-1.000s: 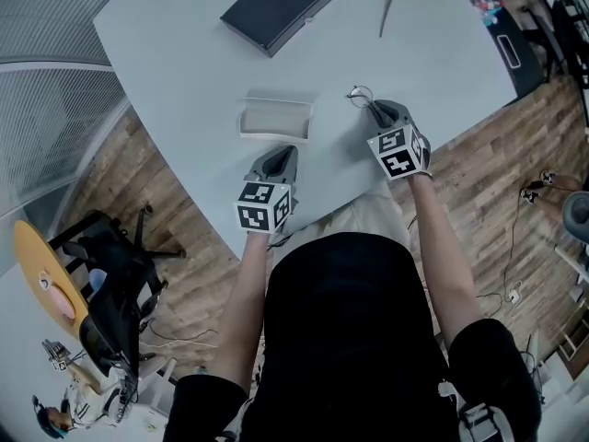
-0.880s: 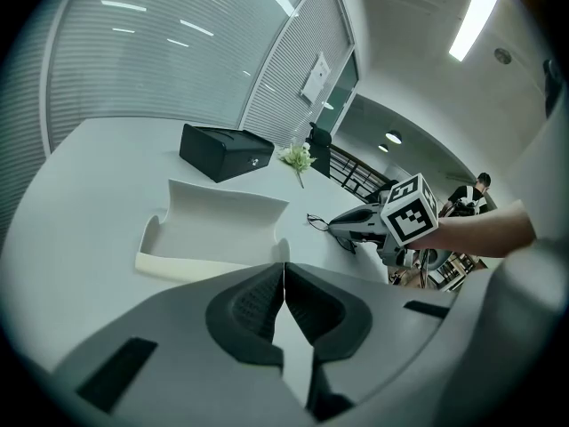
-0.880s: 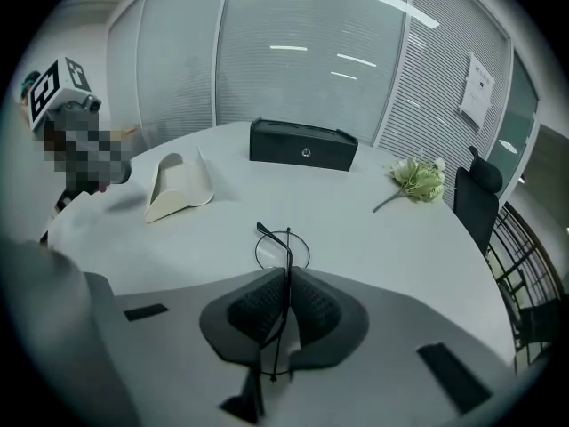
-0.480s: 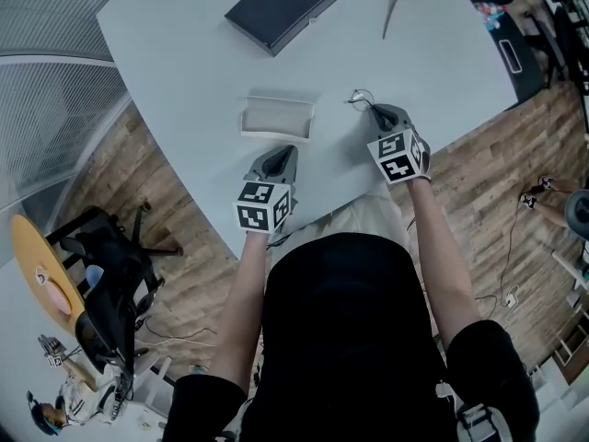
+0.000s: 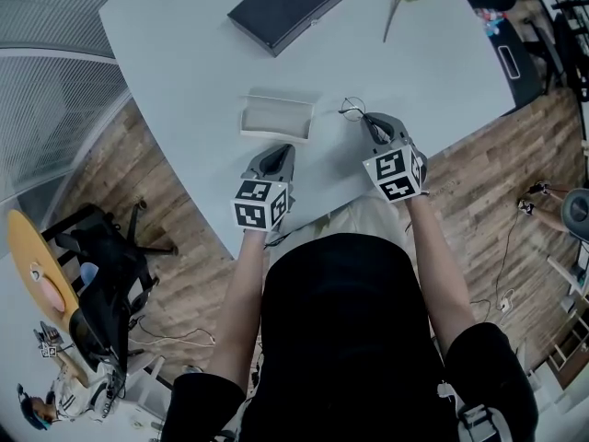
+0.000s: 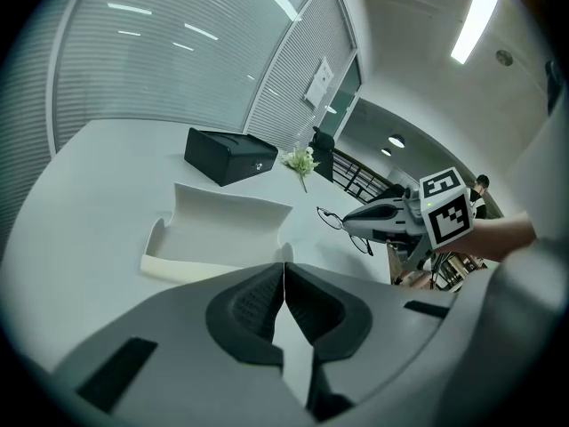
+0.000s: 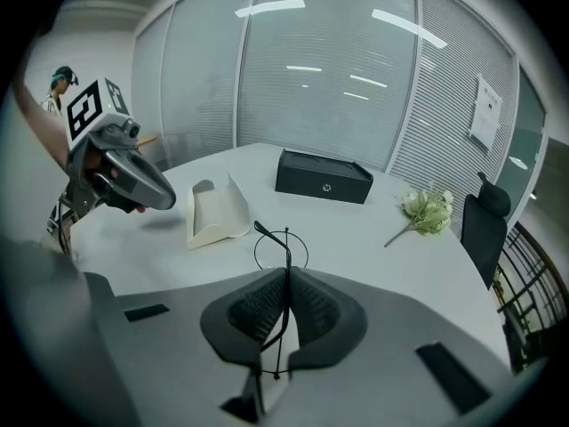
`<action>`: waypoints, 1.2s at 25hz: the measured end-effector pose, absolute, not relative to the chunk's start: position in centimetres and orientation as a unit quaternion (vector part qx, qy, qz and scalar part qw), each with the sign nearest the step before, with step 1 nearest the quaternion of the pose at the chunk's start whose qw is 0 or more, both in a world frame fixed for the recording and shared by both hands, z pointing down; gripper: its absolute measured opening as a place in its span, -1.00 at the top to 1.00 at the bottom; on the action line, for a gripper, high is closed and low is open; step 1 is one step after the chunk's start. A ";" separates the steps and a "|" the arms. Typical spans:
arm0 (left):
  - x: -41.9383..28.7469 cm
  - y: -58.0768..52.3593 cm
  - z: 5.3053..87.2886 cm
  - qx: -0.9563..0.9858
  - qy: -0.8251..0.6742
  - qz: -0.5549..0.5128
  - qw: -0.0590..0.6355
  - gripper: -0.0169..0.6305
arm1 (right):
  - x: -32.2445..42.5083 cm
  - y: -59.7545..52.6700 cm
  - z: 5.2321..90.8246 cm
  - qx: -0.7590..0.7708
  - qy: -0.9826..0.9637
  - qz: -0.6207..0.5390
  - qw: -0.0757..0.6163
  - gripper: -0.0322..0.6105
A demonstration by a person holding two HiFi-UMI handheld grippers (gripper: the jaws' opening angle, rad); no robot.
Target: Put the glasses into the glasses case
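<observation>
One pair of glasses (image 7: pixel 281 251) is pinched in your right gripper (image 5: pixel 366 118), jaws pressed together on the thin wire frame, with one lens ring poking out past the tips. The open white glasses case (image 5: pixel 276 118) lies to their left, apart from them. Your left gripper (image 6: pixel 283 270) is closed on nothing, just short of the case. The second lens is hard to make out.

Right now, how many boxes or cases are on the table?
2. An open white glasses case lies just ahead of the left gripper. A closed black box sits farther back on the table. None seem hidden.
</observation>
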State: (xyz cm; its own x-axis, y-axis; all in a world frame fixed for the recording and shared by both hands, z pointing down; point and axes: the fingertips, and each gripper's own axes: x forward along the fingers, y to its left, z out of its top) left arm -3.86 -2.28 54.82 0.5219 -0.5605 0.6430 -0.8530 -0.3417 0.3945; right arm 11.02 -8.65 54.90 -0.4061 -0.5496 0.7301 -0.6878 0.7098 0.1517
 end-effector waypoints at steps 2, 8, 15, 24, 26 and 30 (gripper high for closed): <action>-4.0 -2.3 54.7 0.793 -0.449 0.199 0.362 0.87 | 10.1 -8.1 54.0 0.360 -0.842 0.078 0.393 0.82; -4.8 -2.4 54.5 0.786 -0.464 0.190 0.363 0.87 | 6.5 -7.0 52.1 0.316 -0.867 0.052 0.381 0.82; -7.2 -2.0 54.3 0.773 -0.485 0.176 0.369 0.87 | 1.5 -6.4 51.1 0.266 -0.887 0.026 0.376 0.82; -9.7 -1.8 54.8 0.759 -0.502 0.164 0.381 0.87 | -3.8 -6.5 51.2 0.224 -0.894 -0.005 0.388 0.82; -9.9 -1.9 55.0 0.758 -0.502 0.161 0.385 0.87 | -4.7 -6.7 51.3 0.216 -0.893 -0.015 0.393 0.82; -10.6 -2.1 55.5 0.754 -0.503 0.158 0.392 0.87 | -6.8 -6.8 52.0 0.202 -0.895 -0.022 0.398 0.82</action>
